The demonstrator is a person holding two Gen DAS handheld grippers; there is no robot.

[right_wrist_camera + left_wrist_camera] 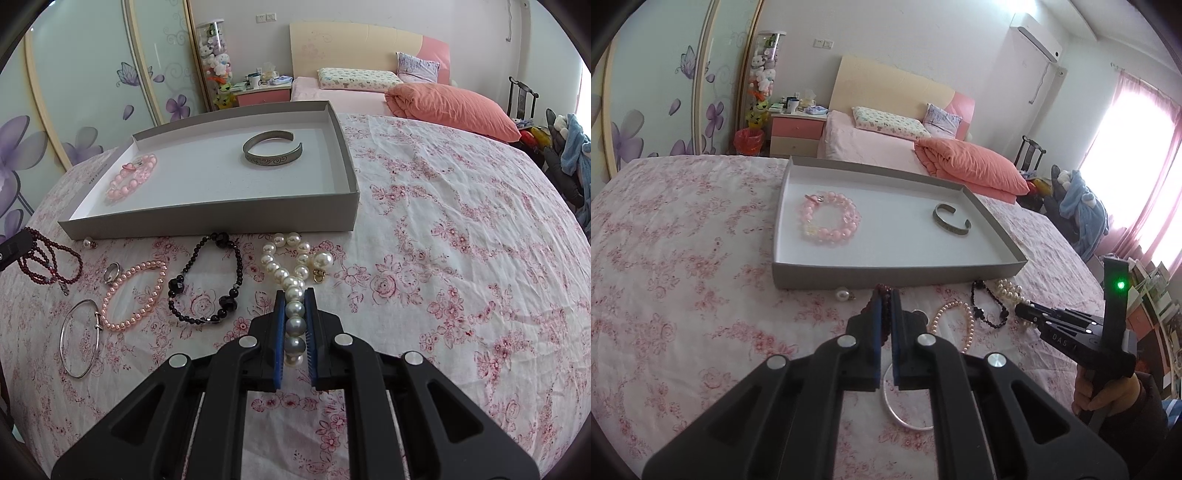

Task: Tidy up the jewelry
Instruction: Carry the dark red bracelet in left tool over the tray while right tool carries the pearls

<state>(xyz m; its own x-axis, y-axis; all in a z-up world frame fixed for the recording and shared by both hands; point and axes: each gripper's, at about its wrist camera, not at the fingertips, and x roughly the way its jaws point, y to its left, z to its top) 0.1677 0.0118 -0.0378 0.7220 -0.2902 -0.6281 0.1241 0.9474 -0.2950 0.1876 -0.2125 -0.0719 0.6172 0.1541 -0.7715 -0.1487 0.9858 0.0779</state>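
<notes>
My left gripper (885, 295) is shut on a dark red bead strand (884, 321), just in front of the grey tray's near wall (897, 277). The right wrist view shows that strand (48, 262) trailing from the left gripper (11, 247) down to the floral cloth. My right gripper (295, 295) is shut on a white pearl bracelet (295, 306) that lies on the cloth; its pads press on the larger pearls. The tray (207, 221) holds a pink bead bracelet (133, 177) and a metal cuff (273, 151).
On the cloth in front of the tray lie a black bead bracelet (207, 280), a pink pearl bracelet (136, 295), a silver bangle (79, 339), a ring (112, 273) and a pearl earring (88, 242). A bed with an orange quilt (454, 107) stands behind.
</notes>
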